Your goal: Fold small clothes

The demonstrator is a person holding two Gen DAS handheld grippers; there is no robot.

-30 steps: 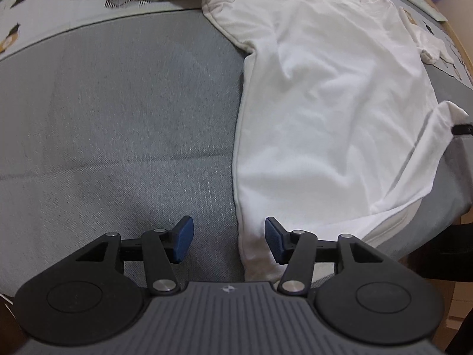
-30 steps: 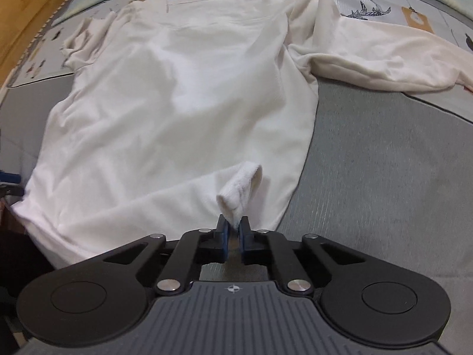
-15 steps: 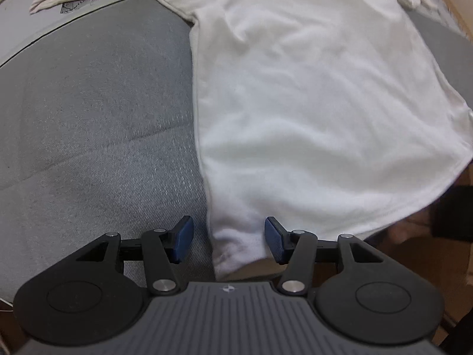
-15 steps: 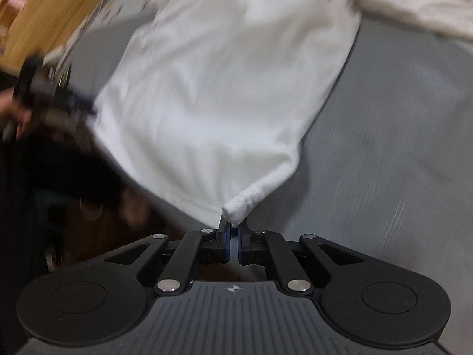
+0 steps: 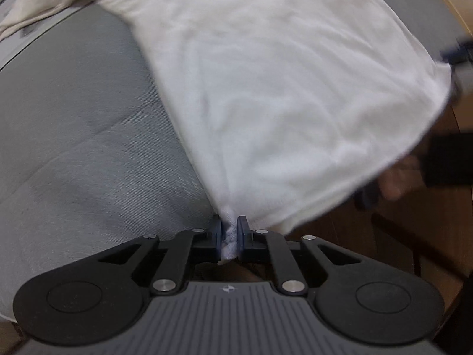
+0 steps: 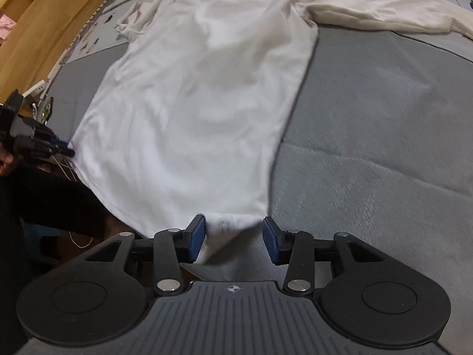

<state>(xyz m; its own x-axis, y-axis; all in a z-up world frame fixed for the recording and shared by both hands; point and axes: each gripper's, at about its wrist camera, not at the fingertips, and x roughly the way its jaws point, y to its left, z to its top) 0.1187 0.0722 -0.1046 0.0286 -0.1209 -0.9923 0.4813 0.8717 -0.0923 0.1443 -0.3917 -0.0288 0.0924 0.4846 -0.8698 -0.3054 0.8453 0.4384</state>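
A white T-shirt (image 5: 280, 88) lies spread on the grey bed surface (image 5: 74, 118), its hem toward me. My left gripper (image 5: 229, 236) points down at the near hem corner. Its jaws are closing, and the blue pads pinch a bunched bit of that corner. In the right wrist view the same shirt (image 6: 201, 103) runs away from me. My right gripper (image 6: 233, 236) is opening, and the other hem corner lies loose between its blue pads. The left gripper (image 6: 63, 149) shows at the shirt's far hem corner on the left.
A cream garment (image 6: 384, 11) lies crumpled beyond the shirt on a printed sheet. Wooden floor (image 6: 44, 29) runs along the bed's left side. A dark sleeve (image 6: 59, 195) hangs below the bed edge. Bare grey bed surface (image 6: 384, 133) stretches right of the shirt.
The left gripper slid right onto the shirt's hem corner and shut on it. The right gripper dragged its corner back toward the bed edge, then opened; the corner now lies loose between its pads.
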